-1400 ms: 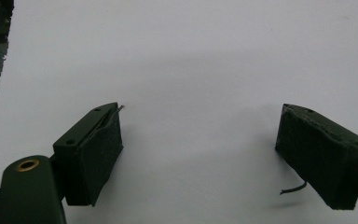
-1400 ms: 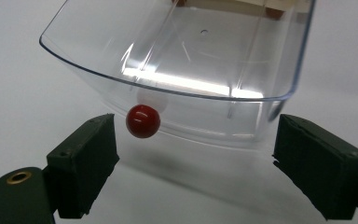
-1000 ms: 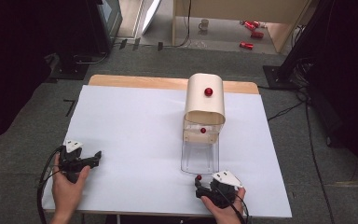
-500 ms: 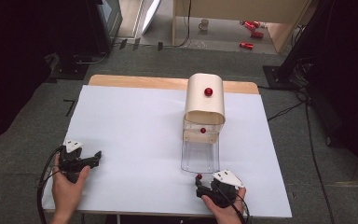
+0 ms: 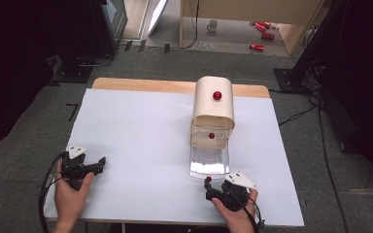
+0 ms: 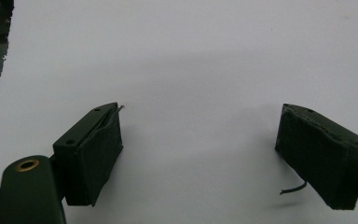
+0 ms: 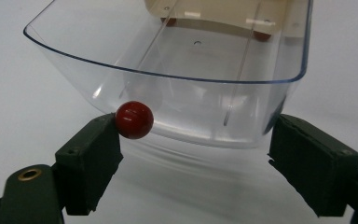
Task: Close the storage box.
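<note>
Nothing has shifted this past second: the left gripper (image 5: 98,162) at seven o'clock and the right gripper (image 5: 208,190) at five o'clock both sit jaws apart, the clear drawer (image 7: 177,88) with its red knob (image 7: 134,120) not yet grasped.

High view overhead facing forward, gripper views low and close over the shared white table (image 5: 141,131)

Clear drawer (image 7: 182,70) pulled out of beige box (image 5: 213,104).
</note>
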### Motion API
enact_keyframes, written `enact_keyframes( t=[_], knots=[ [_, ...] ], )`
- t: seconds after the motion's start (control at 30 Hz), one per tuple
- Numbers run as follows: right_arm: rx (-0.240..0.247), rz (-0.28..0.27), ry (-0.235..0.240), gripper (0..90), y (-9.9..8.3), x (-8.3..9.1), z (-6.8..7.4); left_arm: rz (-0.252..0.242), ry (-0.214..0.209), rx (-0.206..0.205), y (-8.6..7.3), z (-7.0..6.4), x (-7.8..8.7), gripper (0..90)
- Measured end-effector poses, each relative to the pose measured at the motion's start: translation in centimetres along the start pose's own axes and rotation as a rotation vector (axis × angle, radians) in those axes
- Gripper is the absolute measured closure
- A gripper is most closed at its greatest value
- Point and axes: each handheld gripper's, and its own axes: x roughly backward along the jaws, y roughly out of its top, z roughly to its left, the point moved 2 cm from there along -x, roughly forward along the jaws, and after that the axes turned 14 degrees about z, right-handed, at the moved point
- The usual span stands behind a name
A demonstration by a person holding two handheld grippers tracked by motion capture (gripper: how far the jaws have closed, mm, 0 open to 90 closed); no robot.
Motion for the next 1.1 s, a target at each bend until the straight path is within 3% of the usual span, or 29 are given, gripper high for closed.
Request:
enact_keyframes(
  t=[1.1],
  knots=[
    [-0.008, -0.005, -0.019, 16.9, 4.2, -2.7, -1.4, 0.000, -0.001, 0.000, 0.0, 0.0, 0.0, 14.5]
  ],
)
